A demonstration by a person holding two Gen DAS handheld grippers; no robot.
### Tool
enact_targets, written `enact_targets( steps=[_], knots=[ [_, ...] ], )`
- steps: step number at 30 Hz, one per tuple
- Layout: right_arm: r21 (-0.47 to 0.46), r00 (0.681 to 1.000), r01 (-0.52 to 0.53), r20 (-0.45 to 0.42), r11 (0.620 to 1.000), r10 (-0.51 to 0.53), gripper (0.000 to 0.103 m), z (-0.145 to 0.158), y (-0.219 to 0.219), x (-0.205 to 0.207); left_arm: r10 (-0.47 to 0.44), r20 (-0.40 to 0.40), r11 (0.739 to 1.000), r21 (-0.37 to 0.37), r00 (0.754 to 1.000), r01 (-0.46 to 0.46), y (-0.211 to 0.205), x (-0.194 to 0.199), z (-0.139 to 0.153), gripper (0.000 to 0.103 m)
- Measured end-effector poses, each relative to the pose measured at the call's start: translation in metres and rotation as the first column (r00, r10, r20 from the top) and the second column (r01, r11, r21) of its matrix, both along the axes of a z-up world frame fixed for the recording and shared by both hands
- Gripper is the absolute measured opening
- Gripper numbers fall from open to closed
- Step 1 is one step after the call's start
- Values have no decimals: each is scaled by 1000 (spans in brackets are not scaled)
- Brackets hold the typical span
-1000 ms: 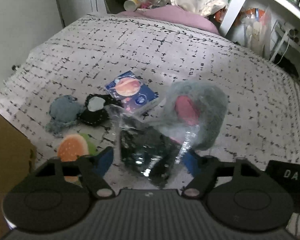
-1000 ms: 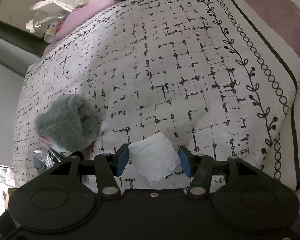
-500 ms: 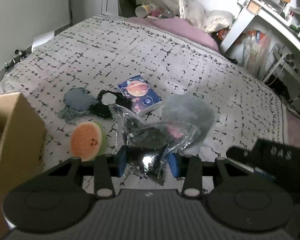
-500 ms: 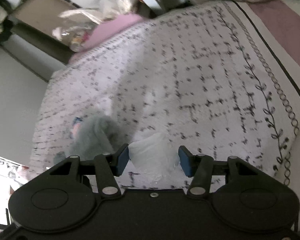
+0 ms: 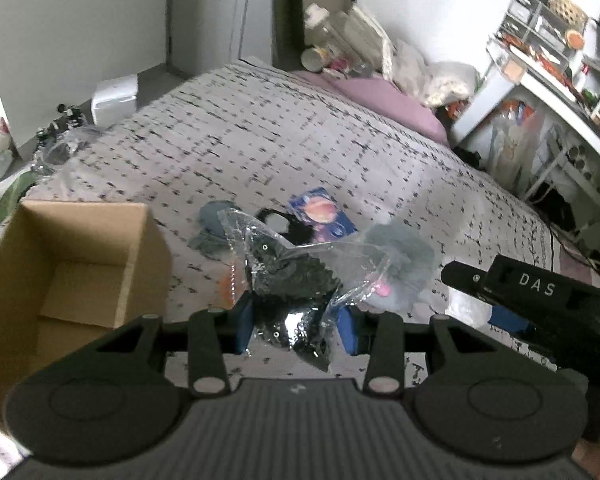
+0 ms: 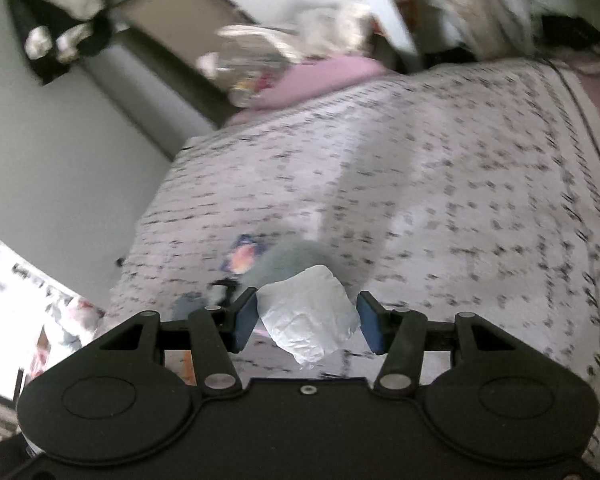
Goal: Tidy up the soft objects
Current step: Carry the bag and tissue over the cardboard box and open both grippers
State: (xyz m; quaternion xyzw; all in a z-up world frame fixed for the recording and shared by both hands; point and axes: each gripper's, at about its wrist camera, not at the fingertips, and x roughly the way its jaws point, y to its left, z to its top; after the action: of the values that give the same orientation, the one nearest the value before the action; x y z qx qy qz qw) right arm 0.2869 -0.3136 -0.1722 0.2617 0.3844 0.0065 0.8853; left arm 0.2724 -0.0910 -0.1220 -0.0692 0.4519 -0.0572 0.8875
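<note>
Gripping bagged black item, cardboard box — open

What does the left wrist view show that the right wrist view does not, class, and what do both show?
Only the left wrist view shows the open cardboard box and the left tool gripping a clear plastic bag of dark fabric. Only the right wrist view shows the right tool's grip on a crumpled white tissue. Both show the patterned bedspread, the grey plush toy and the blue packet.
</note>
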Motion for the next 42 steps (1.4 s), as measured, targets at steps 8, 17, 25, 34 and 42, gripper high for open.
enact_targets(
  steps=[8, 17, 25, 34, 42],
  knots=[
    [-19, 986, -138, 96, 990, 140, 52, 21, 38, 3, 57, 30, 998, -11, 998, -56, 44, -10, 25, 41],
    [23, 952, -274, 151, 961, 268, 52, 30, 87, 10, 130, 43, 992, 0, 991, -130, 93, -18, 35, 42],
    [-2, 927, -348, 150, 938, 344, 52, 30, 123, 16, 190, 15, 982, -1, 982, -190, 132, -21, 26, 42],
    [18, 892, -433, 152, 901, 425, 52, 25, 158, 20, 238, -57, 971, -6, 970, -238, 160, -19, -1, 43],
    [18, 872, -479, 129, 878, 473, 52, 17, 179, 25, 242, -67, 969, 62, 968, -238, 164, -14, -12, 51]
  ],
)
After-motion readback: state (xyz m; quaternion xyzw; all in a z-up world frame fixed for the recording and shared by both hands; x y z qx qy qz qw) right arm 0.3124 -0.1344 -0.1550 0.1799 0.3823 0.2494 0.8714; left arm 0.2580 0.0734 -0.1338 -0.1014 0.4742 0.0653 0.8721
